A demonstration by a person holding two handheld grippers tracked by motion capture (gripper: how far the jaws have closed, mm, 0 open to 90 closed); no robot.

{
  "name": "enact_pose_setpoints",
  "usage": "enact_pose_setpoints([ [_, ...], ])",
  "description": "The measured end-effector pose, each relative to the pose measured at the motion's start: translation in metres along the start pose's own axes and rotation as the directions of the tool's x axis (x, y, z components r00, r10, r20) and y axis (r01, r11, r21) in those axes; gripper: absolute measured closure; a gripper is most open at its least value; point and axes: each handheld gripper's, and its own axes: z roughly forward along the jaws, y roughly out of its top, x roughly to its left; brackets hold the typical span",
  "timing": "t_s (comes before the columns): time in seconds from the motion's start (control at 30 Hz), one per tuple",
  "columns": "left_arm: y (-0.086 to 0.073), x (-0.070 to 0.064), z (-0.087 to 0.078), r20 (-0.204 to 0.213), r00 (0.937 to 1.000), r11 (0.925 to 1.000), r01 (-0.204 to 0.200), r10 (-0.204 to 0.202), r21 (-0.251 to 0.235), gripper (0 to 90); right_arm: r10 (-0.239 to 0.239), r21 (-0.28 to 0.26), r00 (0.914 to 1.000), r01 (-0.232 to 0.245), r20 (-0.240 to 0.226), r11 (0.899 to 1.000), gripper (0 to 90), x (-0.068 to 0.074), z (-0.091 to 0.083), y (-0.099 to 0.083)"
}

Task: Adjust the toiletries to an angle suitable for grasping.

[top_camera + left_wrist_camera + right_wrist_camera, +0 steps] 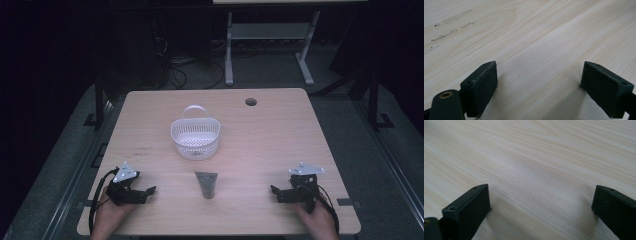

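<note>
A white slotted basket with a handle stands in the middle of the wooden table. In front of it lies a small dark grey tapered piece, flat on the wood. My left gripper rests at the front left, jaws pointing right toward the piece, open and empty. Its pads stand wide apart over bare wood. My right gripper rests at the front right, pointing left, also open and empty. Bare wood lies between its fingers.
A round cable hole sits near the table's far edge. Behind the table stands a white desk frame among floor cables. A faint scuff mark runs across the wood ahead of the left gripper.
</note>
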Motion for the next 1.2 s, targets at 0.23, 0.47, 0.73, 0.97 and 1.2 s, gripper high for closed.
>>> enact_pose_setpoints([
  [0.23, 0.001, -0.002, 0.001, -0.003, 1.0000, 1.0000, 0.003, -0.003, -0.002, 13.9, 0.000, 0.000, 1.0000, 0.000, 0.000, 1.000, 1.1, 0.000, 0.000, 0.000],
  [0.47, 0.004, -0.007, 0.000, 0.016, 0.9997, 0.9999, -0.017, 0.017, 0.000, 24.4, -0.007, 0.000, 1.0000, 0.007, -0.006, 1.000, 1.1, -0.001, 0.000, 0.000],
  [0.73, 0.011, -0.010, -0.013, 0.047, 0.9988, 0.9998, 0.012, -0.012, -0.012, 45.9, -0.006, 0.000, 1.0000, 0.006, -0.006, 1.000, 1.1, -0.001, 0.000, 0.000],
  [0.97, 0.015, -0.012, -0.018, 0.097, 0.9942, 0.9990, 0.046, -0.045, -0.002, 64.9, -0.007, 0.000, 1.0000, 0.007, -0.006, 1.000, 1.1, -0.001, 0.000, 0.000],
  [1.2, 0.020, -0.014, -0.025, 0.148, 0.9863, 0.9973, 0.074, -0.073, -0.001, 87.2, -0.007, 0.000, 1.0000, 0.007, -0.006, 1.000, 1.1, -0.001, 0.000, 0.000],
])
